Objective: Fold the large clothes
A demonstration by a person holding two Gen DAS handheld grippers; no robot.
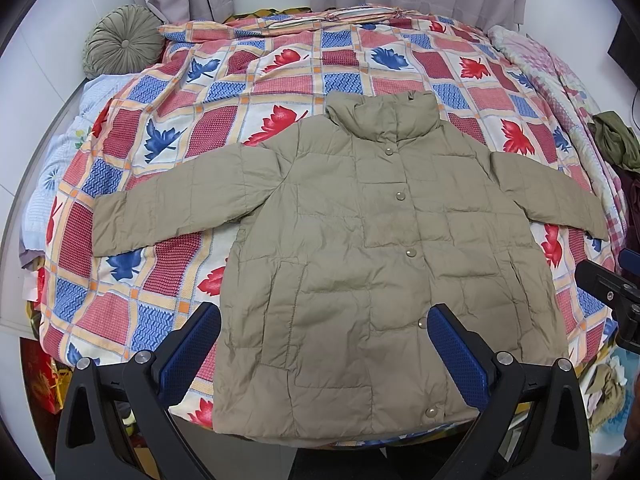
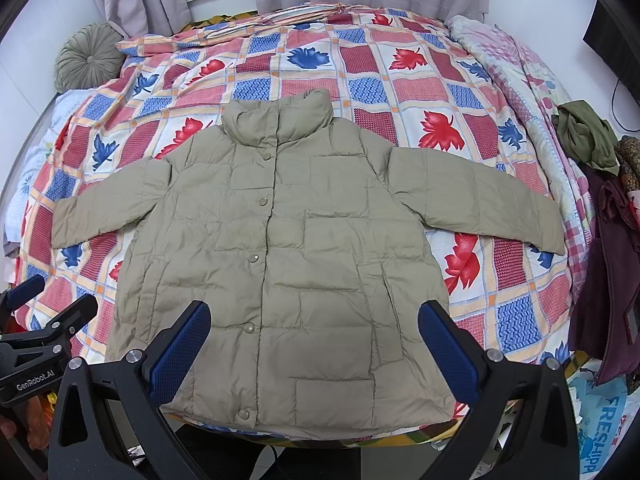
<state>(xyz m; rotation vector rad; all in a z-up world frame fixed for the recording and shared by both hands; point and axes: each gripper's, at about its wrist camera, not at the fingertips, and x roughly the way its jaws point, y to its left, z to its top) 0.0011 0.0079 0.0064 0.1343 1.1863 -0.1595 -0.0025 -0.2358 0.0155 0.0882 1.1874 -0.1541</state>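
I see the khaki quilted snap-button puffer jacket (image 1: 360,248) lying flat, front up, on the bed's red, blue and white leaf-patterned patchwork quilt (image 1: 224,84) — collar far, hem at the near edge, both sleeves spread out left and right. My left gripper (image 1: 324,352) hovers over the hem, jaws wide open and empty. My right gripper (image 2: 314,344) does likewise — jaws spread, holding nothing. A round olive pleated cushion (image 1: 122,42) sits far left.

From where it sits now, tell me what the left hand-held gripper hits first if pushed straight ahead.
Most likely the khaki puffer jacket spread buttoned-up on the patterned quilt. The open left hand-held gripper frames its lower front near the hem, with nothing visible between. Depth is unclear, so height above the fabric is uncertain.
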